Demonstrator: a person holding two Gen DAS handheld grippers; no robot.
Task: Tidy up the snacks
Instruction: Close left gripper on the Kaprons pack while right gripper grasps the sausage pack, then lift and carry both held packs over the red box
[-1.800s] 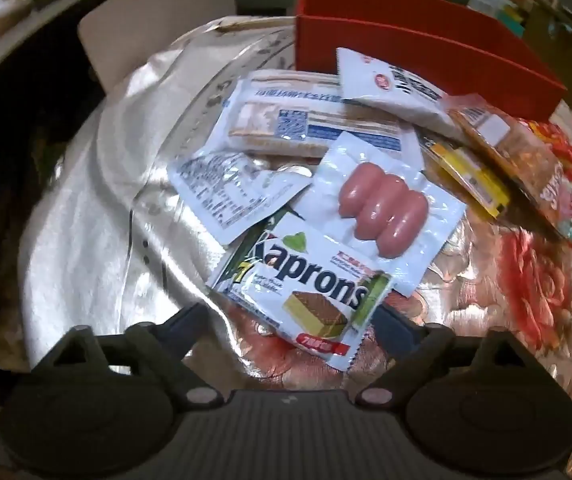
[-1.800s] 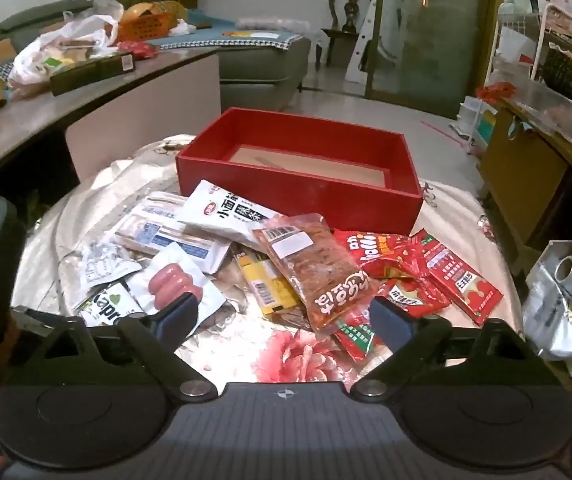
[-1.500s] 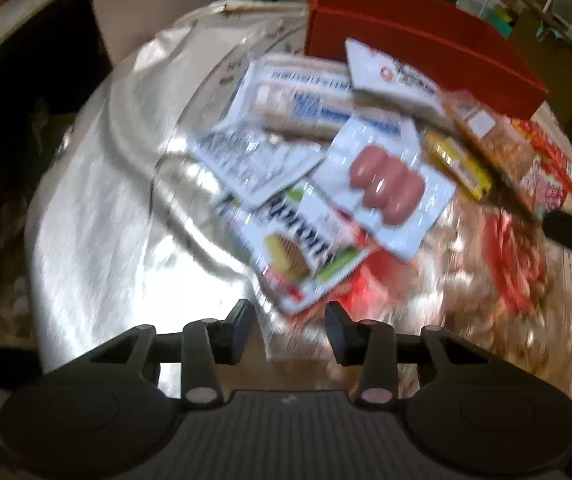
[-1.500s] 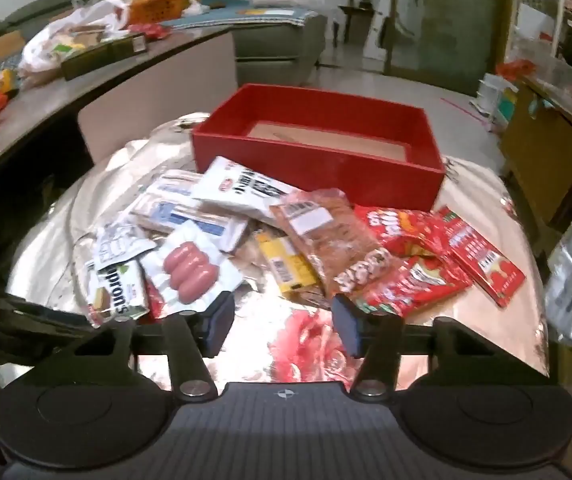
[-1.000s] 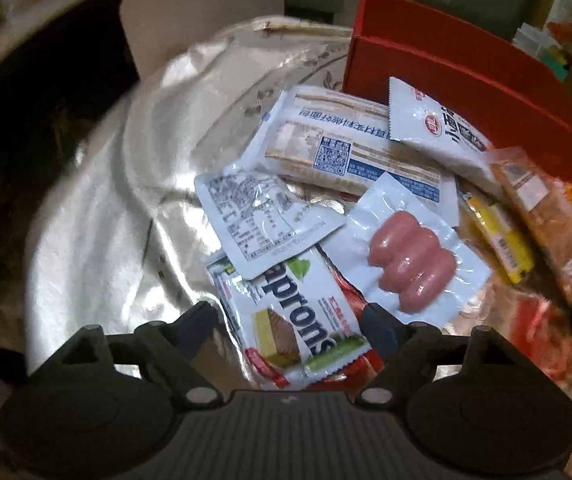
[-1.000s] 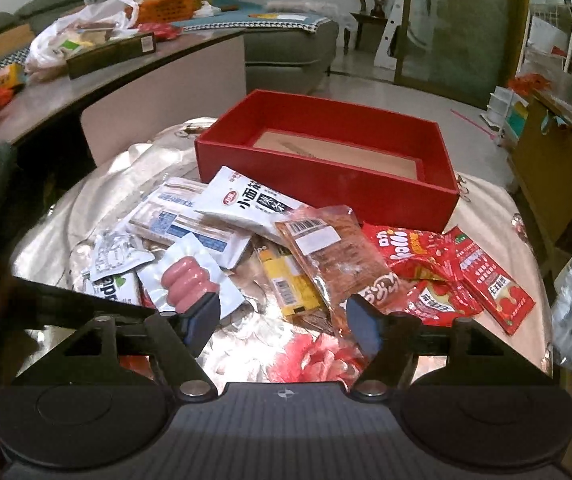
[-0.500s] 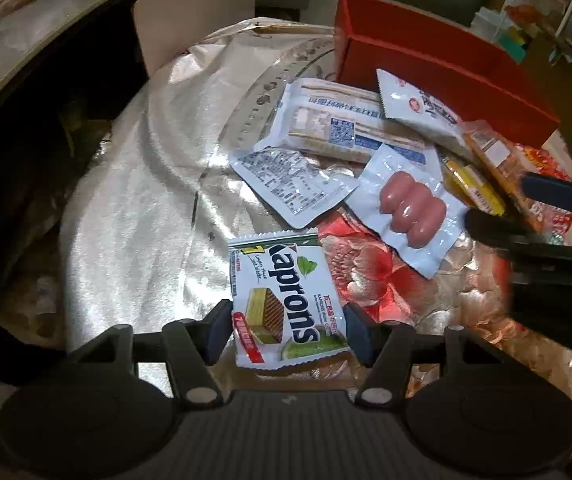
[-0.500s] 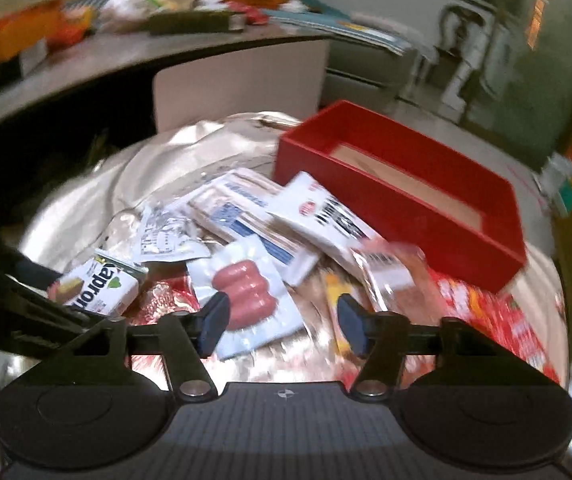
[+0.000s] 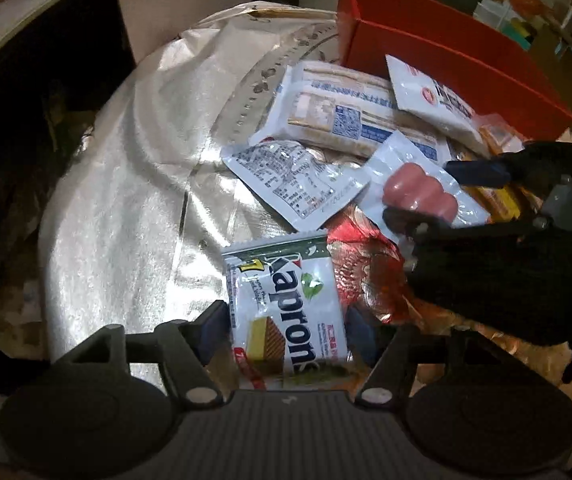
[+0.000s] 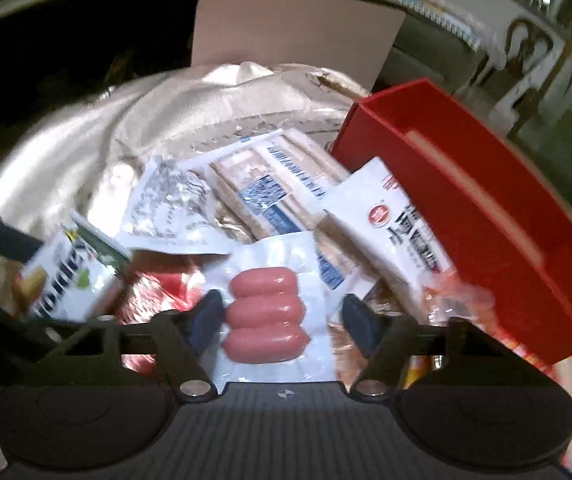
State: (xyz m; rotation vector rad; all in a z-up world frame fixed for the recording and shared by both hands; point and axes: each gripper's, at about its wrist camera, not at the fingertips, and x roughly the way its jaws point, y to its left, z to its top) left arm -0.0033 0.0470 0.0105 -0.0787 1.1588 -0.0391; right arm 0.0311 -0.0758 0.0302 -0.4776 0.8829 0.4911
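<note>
My left gripper (image 9: 288,330) is shut on the white-and-green Kaprons wafer pack (image 9: 286,304), held between its fingers above the cloth; the pack also shows at the left of the right wrist view (image 10: 72,276). My right gripper (image 10: 278,320) straddles the clear sausage pack (image 10: 268,316) with its fingers open on either side. In the left wrist view the right gripper (image 9: 438,196) reaches in from the right around the sausage pack (image 9: 418,192). The red box (image 9: 446,60) stands at the back and also shows in the right wrist view (image 10: 486,208).
Several snack packs lie in a pile on the shiny cloth (image 9: 126,200): a long cracker pack (image 9: 346,116), a printed clear pouch (image 9: 294,176), a white pouch (image 10: 398,224) against the box, yellow bars (image 9: 502,200). A chair back (image 10: 294,28) stands beyond the table.
My left gripper has closed on the Kaprons pack and lifted it. My right gripper has swung left and down over the sausage pack.
</note>
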